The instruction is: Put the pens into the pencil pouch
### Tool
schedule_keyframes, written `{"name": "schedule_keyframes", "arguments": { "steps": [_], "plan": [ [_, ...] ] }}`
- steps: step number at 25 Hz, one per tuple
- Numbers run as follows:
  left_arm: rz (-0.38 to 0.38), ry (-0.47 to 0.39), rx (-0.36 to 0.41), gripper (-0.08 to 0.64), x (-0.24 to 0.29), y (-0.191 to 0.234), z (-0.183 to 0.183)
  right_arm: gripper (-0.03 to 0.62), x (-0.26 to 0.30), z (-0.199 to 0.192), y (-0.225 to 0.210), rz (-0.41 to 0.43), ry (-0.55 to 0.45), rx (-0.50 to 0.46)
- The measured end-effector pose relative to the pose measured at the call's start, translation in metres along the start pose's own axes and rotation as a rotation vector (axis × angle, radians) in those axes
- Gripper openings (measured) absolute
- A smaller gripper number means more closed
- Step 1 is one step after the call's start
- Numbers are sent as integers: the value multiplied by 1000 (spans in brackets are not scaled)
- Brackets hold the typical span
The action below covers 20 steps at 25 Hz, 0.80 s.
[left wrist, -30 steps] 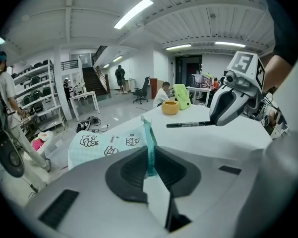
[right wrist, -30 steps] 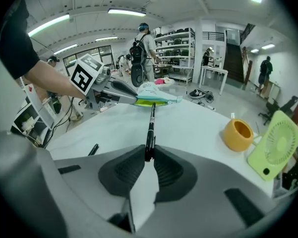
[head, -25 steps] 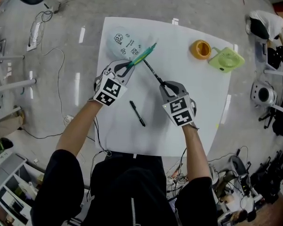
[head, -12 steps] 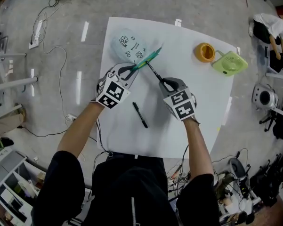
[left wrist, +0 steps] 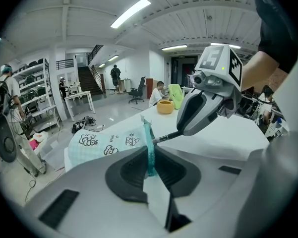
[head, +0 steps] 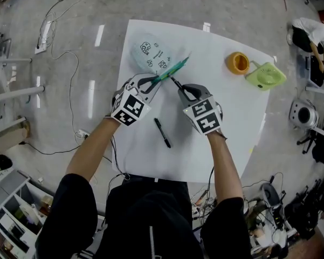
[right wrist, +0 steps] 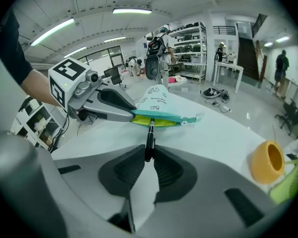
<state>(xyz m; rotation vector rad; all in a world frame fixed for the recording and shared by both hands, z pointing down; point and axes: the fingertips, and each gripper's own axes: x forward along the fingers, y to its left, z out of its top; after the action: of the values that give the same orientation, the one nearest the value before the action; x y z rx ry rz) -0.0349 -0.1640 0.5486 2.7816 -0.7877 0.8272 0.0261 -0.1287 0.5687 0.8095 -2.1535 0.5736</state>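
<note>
Head view: slim black pen [head: 174, 82] is gripped by its tail end in the right gripper [head: 181, 90], jaws closed on the barrel. The pen slants up and away from the person toward the pencil pouch [head: 150, 52], pale mint fabric with black cartoon prints

- Pouch lies at the far-left part of the white square table [head: 232, 123], mouth facing the grippers
- Teal zip edge [head: 172, 69] is pinched in the left gripper [head: 155, 80]; left gripper view shows the jaws nearly together with the teal strip [left wrist: 149, 150] standing upright between them
- Right gripper view: zip mouth is open, yellow lining [right wrist: 156, 121] showing. The pen [right wrist: 149, 139] runs straight from the jaws to that opening; tip meets the lining, and I cannot tell how far in it sits
- The two grippers are close together, left one just beside the pouch mouth, marker cubes facing up

Second black pen [head: 162, 132] lies flat on the table nearer the person, between the two forearms, apart from both grippers and from the pouch

Far-right part of the table: orange open-topped round container [head: 238, 62], with a lime green small fan with round grille [head: 265, 75] just beside it; both well apart from the pouch

Around the table: glossy grey floor [head: 81, 47] with loose cables on the left
</note>
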Motion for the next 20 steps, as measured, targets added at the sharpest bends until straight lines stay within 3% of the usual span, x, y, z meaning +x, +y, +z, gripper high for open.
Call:
{"name": "schedule_keyframes", "arguments": {
  "steps": [20],
  "plan": [
    [-36, -19, -15, 55, 0, -2, 2, 66, 22, 31, -6, -25, -39, -6]
  ]
}}
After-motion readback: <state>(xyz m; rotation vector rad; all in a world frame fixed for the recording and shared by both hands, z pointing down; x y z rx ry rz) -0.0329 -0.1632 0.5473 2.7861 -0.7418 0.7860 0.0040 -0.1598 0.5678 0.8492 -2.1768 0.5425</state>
